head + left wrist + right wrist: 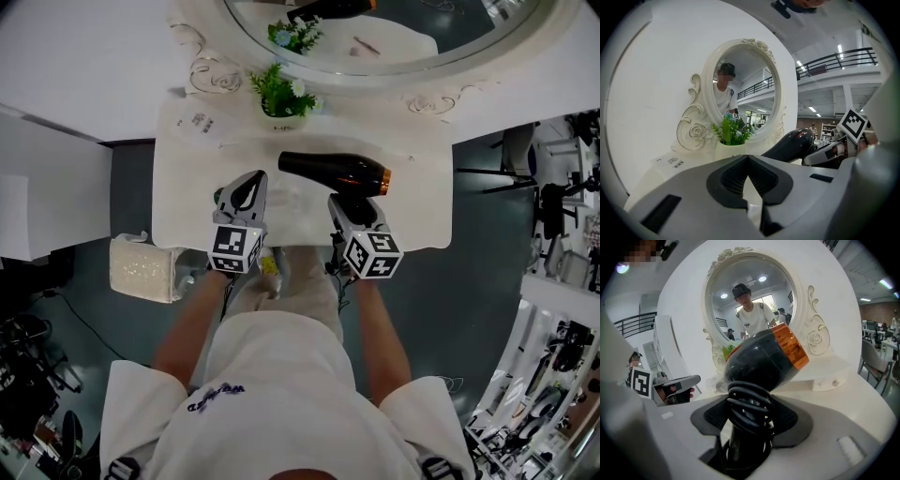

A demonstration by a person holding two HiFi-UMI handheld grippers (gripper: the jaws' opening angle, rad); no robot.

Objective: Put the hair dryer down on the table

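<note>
I see right claw point(349, 204) pinching hair dryer point(328, 169) handle over the bench point(422, 220); left claw point(246, 192) pressed together, empty.

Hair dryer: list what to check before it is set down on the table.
1. Grip: right gripper shut on the hair dryer handle, cord coiled round it: ok.
2. Landing spot: bare table beside the dryer: ok.
3. Clearance: potted plant stands apart behind the dryer: ok.
4. Other hand: left gripper shut, empty, clear of the dryer: ok.
5. Gap between dryer and tabletop: cannot tell.
</note>
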